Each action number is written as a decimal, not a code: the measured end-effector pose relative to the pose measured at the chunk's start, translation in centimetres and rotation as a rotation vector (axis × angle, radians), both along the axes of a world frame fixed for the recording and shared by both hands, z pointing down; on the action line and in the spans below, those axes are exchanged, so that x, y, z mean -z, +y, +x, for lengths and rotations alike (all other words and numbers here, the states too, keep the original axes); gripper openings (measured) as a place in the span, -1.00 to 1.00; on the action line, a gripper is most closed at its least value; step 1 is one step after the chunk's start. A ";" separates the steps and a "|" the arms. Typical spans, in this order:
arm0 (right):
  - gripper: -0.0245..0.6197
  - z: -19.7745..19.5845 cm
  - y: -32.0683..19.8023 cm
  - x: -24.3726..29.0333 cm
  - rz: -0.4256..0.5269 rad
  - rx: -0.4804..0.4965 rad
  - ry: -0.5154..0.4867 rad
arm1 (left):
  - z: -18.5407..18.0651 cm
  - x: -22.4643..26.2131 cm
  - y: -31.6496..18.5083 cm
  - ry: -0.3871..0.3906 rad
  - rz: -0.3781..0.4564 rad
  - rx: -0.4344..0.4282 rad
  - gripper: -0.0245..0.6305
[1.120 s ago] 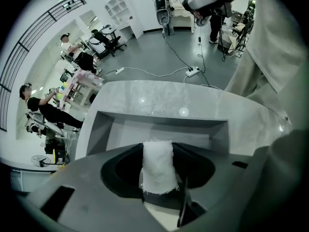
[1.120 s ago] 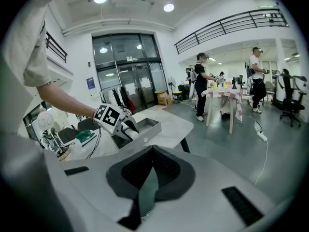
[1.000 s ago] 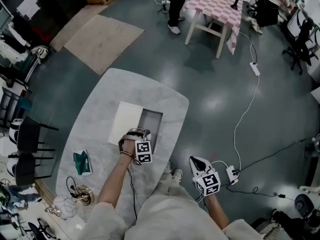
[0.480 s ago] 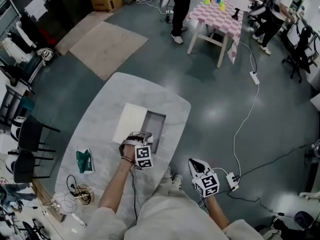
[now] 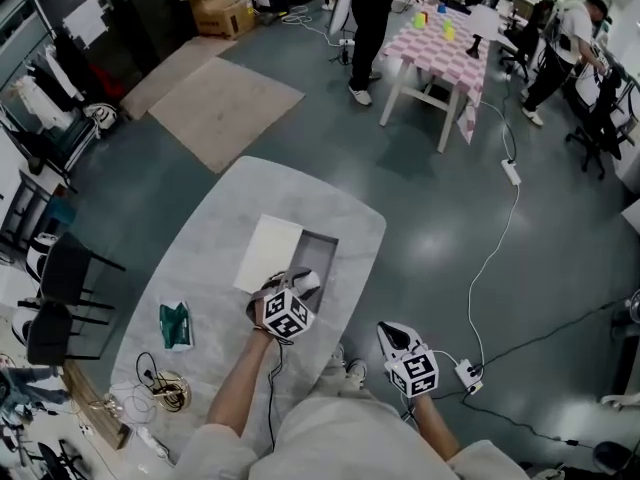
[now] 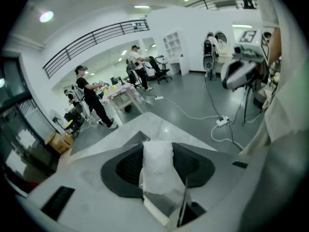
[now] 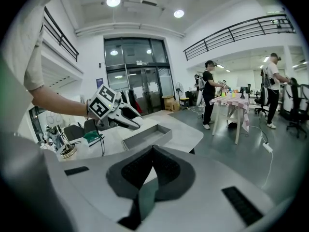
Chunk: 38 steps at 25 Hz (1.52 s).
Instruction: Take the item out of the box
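Note:
An open grey box (image 5: pixel 318 251) sits on the marble table (image 5: pixel 210 248), its white lid (image 5: pixel 267 253) lying flat beside it on the left. My left gripper (image 5: pixel 303 285) hovers above the box's near end, shut on a white pouch (image 6: pixel 157 166) that fills the space between its jaws. From the right gripper view, the left gripper (image 7: pixel 134 124) is above the box (image 7: pixel 146 136), clear of its rim. My right gripper (image 5: pixel 391 331) hangs off the table's near right edge over the floor, its pads meeting with nothing between them.
A green packet (image 5: pixel 176 325) and a tangle of cables with a round metal object (image 5: pixel 165 392) lie on the table's near left. Black chairs (image 5: pixel 60 273) stand left of it. A power strip (image 5: pixel 467 374) lies on the floor. People stand by a checkered table (image 5: pixel 450 46).
My left gripper has risen out of the box with the white pouch and rolled, so its marker cube now faces up. The right gripper has barely shifted.

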State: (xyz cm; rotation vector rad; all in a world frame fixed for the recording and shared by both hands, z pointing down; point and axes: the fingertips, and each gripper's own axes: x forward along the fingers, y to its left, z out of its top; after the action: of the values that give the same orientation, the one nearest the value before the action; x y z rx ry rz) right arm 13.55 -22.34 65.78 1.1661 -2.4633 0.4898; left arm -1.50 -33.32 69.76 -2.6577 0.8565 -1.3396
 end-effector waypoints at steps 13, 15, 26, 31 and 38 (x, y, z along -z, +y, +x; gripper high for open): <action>-0.92 -1.0 -0.8 1.4 0.048 0.001 0.008 | -0.4 6.1 -1.0 0.531 -0.093 0.245 -0.37; -0.92 -1.1 -1.1 1.6 0.056 0.001 0.010 | -0.3 6.9 -1.0 0.582 -0.092 0.261 -0.37; -0.92 -1.3 -3.0 3.9 0.133 -0.011 0.008 | 0.1 10.6 0.3 0.735 -0.058 0.282 -0.38; -0.92 -0.9 -3.9 6.1 0.189 -0.029 0.003 | 1.1 12.3 1.1 0.792 -0.043 0.282 -0.38; -0.92 1.0 -5.7 10.2 0.284 -0.072 -0.012 | 3.1 15.2 1.3 0.844 -0.021 0.256 -0.38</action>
State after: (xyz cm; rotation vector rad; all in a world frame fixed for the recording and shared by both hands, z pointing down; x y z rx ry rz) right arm 14.56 -28.06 55.57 1.3663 -2.5689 0.1677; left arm 1.60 -32.03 54.58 -3.2103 1.2612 -0.1620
